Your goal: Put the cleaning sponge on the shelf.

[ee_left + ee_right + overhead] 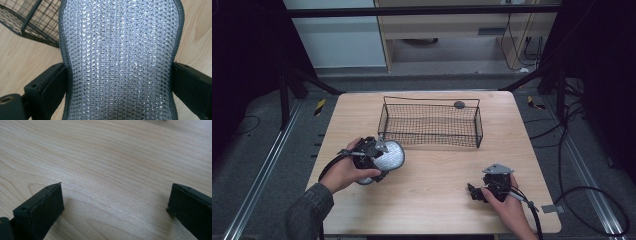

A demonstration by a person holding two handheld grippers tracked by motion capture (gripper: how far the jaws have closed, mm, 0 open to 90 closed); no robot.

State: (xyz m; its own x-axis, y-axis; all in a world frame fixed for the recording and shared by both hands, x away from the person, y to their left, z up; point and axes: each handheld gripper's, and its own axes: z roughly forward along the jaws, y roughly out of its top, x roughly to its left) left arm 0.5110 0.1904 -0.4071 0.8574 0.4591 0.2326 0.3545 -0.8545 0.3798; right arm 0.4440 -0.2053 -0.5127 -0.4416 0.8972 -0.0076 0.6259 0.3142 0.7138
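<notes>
The left gripper (379,156) pinches a silver mesh pad (120,62) across its waist, one black jaw pressed into each bound edge, so the fabric bows in slightly between them. In the high view the pad (388,156) hangs over the near-left part of the worktop (437,165), just short of the wire basket (430,125), which stands well back toward the far edge with its open top facing up. A small dark round piece (459,104) sits at the basket's far rim; what it is cannot be told.

The step in hand looks like carrying the pad to the basket. To do it well, the grip should stay firm on the stitched border rather than the soft weave, since the pad seems limp and could fold or slide. Lifting it above the near wall before moving forward would keep the lower end from catching on the wire, and it is best released low, over the middle of the basket floor.

The right gripper (484,191) rests low on the near-right worktop, jaws spread wide over bare wood and holding nothing, well apart from the basket.
</notes>
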